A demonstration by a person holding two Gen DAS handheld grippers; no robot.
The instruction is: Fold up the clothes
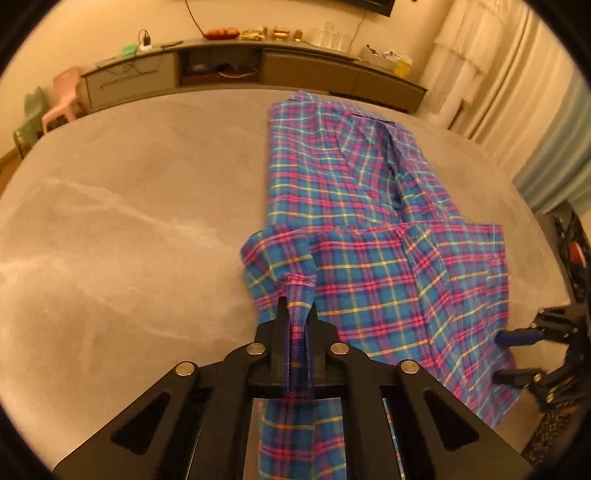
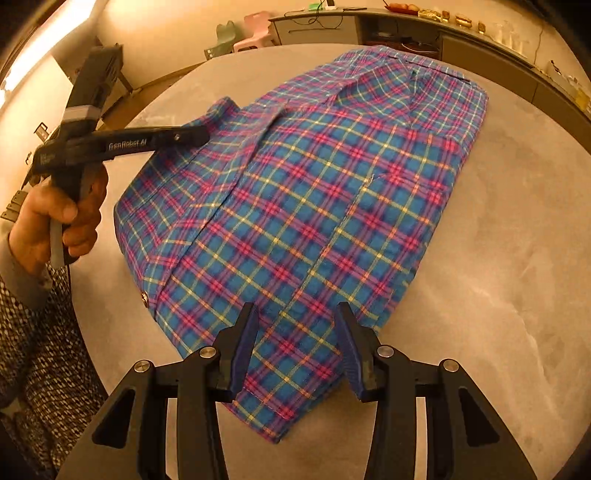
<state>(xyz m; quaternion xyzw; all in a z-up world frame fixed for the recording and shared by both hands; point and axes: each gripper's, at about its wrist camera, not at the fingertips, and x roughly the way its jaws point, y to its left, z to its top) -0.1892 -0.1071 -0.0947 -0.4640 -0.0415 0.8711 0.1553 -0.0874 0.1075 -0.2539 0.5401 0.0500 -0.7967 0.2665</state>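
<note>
L gripper (image 1: 297, 314) was clamped tight on a bunched fold of the plaid shirt (image 1: 369, 236); R gripper (image 2: 297, 332) hung part-open over shirt hem, gripping nothing, on grey table (image 2: 498, 258)

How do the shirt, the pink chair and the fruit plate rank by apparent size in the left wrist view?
1. plaid shirt, largest by far.
2. pink chair.
3. fruit plate, smallest.
The chair and plate stand far back, so this ranks only how big they look.

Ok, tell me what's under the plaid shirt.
The plaid shirt lies on the grey table, bare around it. Its own folded layers lie beneath the top one; anything else beneath is covered.
</note>
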